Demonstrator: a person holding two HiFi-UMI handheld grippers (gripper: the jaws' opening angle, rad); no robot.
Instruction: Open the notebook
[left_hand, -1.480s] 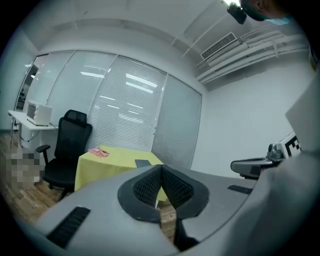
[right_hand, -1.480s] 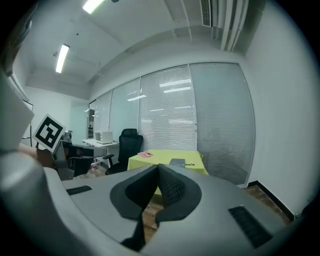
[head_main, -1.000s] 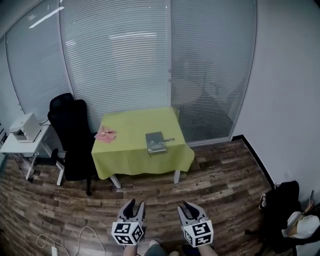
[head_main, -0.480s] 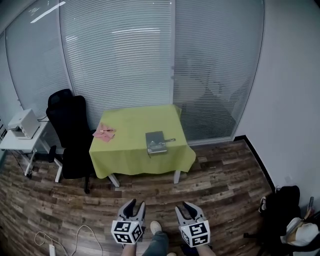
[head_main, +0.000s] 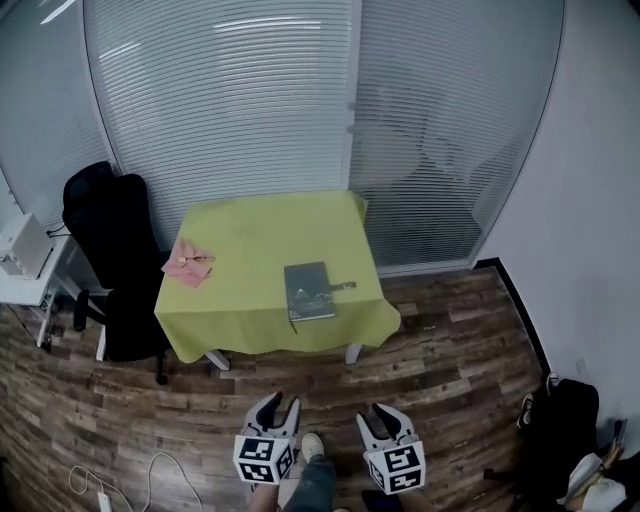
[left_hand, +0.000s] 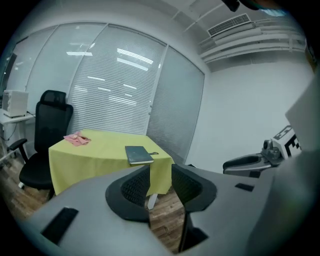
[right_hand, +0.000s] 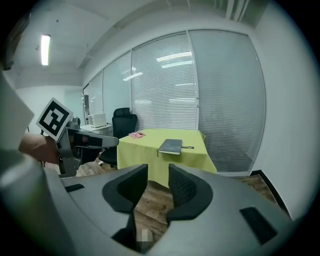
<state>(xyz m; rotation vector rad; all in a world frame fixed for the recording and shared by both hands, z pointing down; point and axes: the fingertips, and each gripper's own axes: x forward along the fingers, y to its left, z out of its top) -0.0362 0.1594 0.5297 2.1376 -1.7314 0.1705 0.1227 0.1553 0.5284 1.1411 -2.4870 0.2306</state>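
Waiting to be opened: notebook is seen shut on counter, untouched, well apart. Left hand-held gripper was just narrowed, right hand-held gripper just widened; both parted, nothing between.
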